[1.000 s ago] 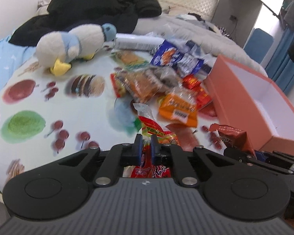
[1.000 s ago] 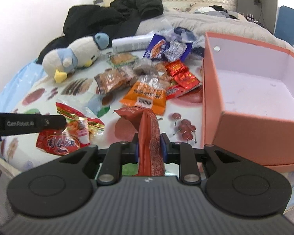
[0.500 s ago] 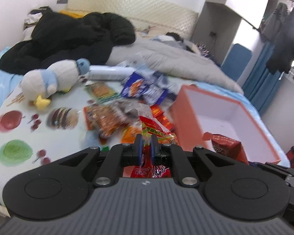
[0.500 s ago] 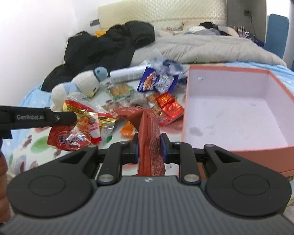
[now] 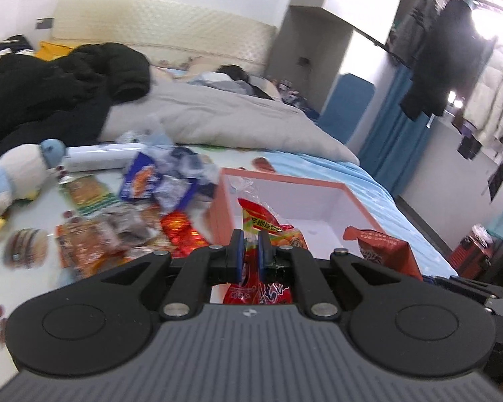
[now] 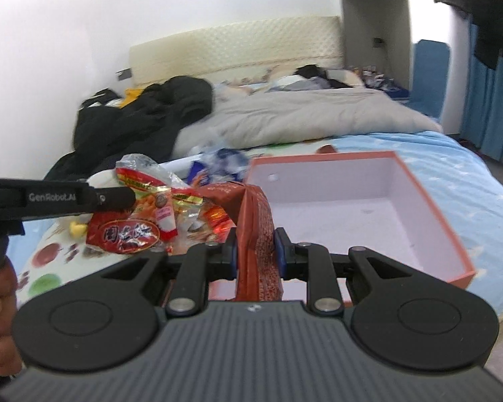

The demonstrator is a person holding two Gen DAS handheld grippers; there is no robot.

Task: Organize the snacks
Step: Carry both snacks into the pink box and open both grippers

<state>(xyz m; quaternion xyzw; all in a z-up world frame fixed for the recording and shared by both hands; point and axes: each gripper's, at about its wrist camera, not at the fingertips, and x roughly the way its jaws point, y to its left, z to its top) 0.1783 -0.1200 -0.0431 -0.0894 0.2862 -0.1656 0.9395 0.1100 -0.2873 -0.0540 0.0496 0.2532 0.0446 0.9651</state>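
Gripping red-yellow snack bag (image 5: 263, 231), left gripper (image 5: 250, 246) hangs above orange box (image 5: 358, 205); right gripper (image 6: 255, 251) clamps brown-red snack packet (image 6: 255, 231) beside it.

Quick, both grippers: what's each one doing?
Left gripper: shut on the red-and-yellow snack bag.
Right gripper: shut on the dark red snack packet.

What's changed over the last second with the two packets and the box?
Both packets have been lifted off the bed toward the orange box: the left gripper holds the red-and-yellow snack packet, the right gripper the dark red snack packet. Neither grip changed. The box is still empty and the snack pile unmoved.
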